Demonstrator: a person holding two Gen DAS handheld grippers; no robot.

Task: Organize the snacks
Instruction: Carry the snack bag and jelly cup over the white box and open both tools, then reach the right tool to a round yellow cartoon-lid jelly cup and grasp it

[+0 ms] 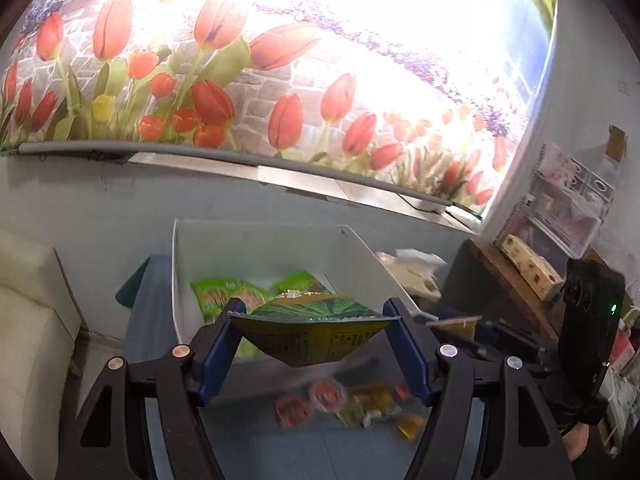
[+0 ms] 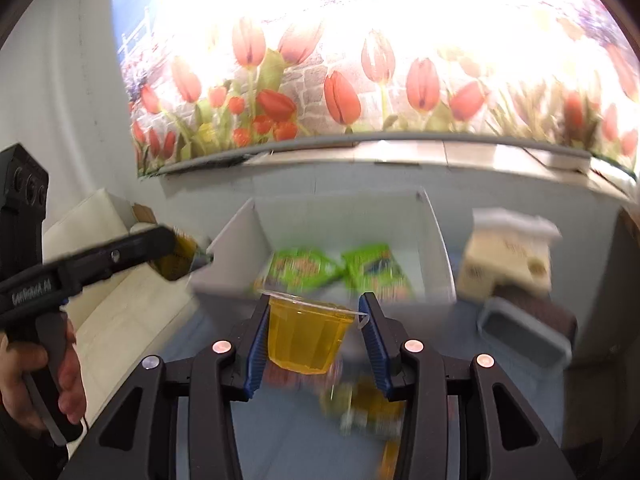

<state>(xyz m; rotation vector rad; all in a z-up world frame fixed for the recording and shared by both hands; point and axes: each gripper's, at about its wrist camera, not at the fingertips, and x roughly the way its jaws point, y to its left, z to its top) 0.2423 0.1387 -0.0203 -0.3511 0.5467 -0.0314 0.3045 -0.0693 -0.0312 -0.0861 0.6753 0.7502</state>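
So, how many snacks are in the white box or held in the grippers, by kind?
Green packets, in white box: 2
Yellow packet, left gripper: 1
Yellow jelly cup, right gripper: 1
Total: 4

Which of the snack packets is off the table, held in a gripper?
The yellow-green packet, clamped in the left gripper; the bright green packets lie inside the white bin.
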